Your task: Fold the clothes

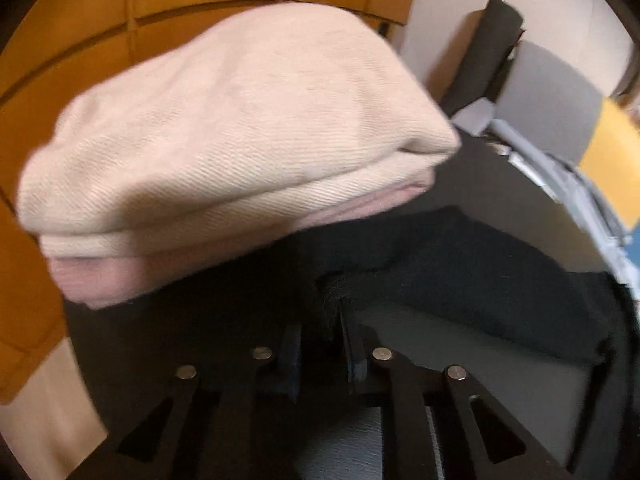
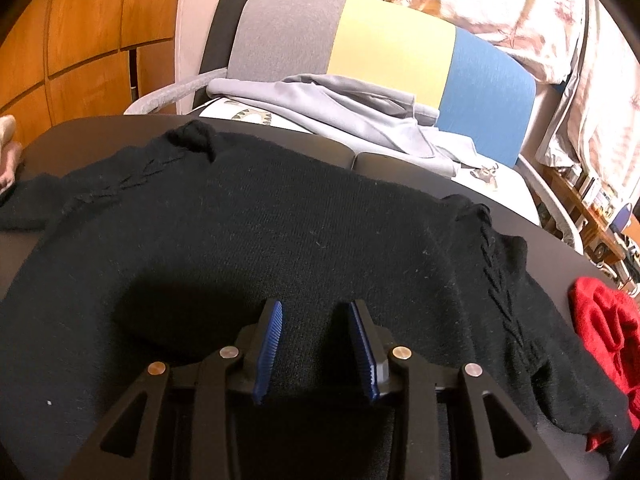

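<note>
A black knit sweater (image 2: 248, 240) lies spread on the dark table (image 2: 400, 168), its cable-knit seams running down both sides. My right gripper (image 2: 316, 312) hovers just over its near part, open, blue pads (image 2: 269, 344) apart with nothing between them. In the left wrist view my left gripper (image 1: 326, 320) is shut on a bunched edge of the black sweater (image 1: 460, 264), lifted off the table. A folded beige garment (image 1: 224, 128) stacked on a folded pink one (image 1: 120, 276) sits on the table's left side, just beyond the left gripper.
A red garment (image 2: 604, 328) lies at the table's right edge. Behind the table stands a grey, yellow and blue chair (image 2: 392, 48) with a light grey garment (image 2: 360, 108) draped on it. Wooden cabinet doors (image 2: 80, 40) fill the left; bedding (image 2: 500, 8) hangs at the back right.
</note>
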{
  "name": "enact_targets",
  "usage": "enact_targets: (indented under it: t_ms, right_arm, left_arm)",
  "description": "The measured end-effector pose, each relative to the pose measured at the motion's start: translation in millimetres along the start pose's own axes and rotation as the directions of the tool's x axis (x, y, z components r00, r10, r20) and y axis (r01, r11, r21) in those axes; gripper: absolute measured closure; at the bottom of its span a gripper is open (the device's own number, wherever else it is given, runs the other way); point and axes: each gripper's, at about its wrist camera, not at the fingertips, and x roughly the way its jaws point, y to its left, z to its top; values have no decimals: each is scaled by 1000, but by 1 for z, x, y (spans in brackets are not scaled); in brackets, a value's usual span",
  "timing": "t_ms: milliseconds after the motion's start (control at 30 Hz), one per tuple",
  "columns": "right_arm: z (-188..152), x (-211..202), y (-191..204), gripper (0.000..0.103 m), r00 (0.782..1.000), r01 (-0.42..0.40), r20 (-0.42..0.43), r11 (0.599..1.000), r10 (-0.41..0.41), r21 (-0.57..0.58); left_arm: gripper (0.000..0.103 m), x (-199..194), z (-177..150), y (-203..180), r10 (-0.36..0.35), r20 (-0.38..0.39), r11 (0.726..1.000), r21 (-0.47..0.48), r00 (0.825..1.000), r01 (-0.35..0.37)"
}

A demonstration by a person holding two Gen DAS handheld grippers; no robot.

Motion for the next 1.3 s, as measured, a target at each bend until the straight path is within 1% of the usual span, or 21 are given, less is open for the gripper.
enact_targets:
  t_ms: [33,67,133,233,300,433,500,533,600,667,767,867,967,1000,1033,1067,1100,1133,1200,1233,1300]
  right_arm:
    - [2,-4,-1,68,1000,-10,5,1000,10,20]
    - [6,-9,0,68,999,-46,21,998,45,50]
    - [13,-19,3,68,988,-148,63,983,142,105]
    - [27,-21,28,68,956,-292,73,951,285,103]
    - [33,-15,50,68,934,-357,53,931,354,79]
    - [39,0,88,68,898,-440,11,896,440,58]
    - [39,9,105,68,886,-462,-16,886,462,40]
    - [38,14,112,68,887,-461,-35,887,461,24]
    - [31,24,125,67,899,-435,-72,900,432,-21]
    - [28,24,130,63,906,-421,-70,906,417,-48]
    - [27,24,129,62,910,-414,-63,908,411,-65]
    - [27,27,121,62,893,-448,-58,894,446,-30]
    - [27,31,111,62,865,-499,-50,866,500,27]
    - [28,33,105,62,851,-521,-42,852,523,58]
    - [28,33,100,63,847,-526,-32,846,530,84]
    - [28,31,95,62,854,-515,-21,850,520,110]
    - [27,28,88,62,863,-499,-7,855,504,140]
    - [26,24,80,62,861,-502,10,847,508,172]
    - [21,16,66,62,849,-522,35,825,528,215]
    - [19,11,59,62,842,-532,47,814,537,234]
    - [14,3,45,62,829,-551,72,789,554,273]
  left_arm:
    - [88,-2,0,4,-21,-2,1000,-18,1000,21]
    - [88,-5,1,8,-41,1,999,-34,999,41]
    - [88,-15,0,12,-64,19,997,-39,998,64]
    - [89,-32,5,20,-89,55,996,-14,995,89]
    - [89,-36,7,28,-107,65,994,-18,992,109]
    - [89,-45,17,52,-176,43,978,-105,983,180]
    - [89,-50,20,63,-215,30,963,-156,976,217]
    - [89,-56,19,64,-227,25,959,-171,974,228]
    - [89,-63,26,69,-254,17,949,-191,967,252]
    - [89,-65,33,69,-274,1,943,-194,962,269]
    - [89,-75,48,71,-302,-13,939,-180,953,295]
    - [89,-84,63,60,-322,-32,939,-140,946,314]
    - [89,-99,75,43,-369,-69,928,-93,927,362]
    - [89,-106,77,34,-395,-91,918,-80,914,389]
    - [89,-112,78,24,-426,-117,905,-70,897,421]
    - [89,-119,79,14,-456,-144,890,-60,878,452]
    - [89,-125,79,4,-495,-171,868,-65,852,491]
    - [89,-132,78,-7,-537,-198,842,-78,820,533]
    - [89,-145,78,-29,-618,-238,783,-110,749,612]
    - [89,-150,78,-42,-649,-251,757,-118,718,643]
    - [89,-161,76,-75,-696,-269,709,-110,666,696]
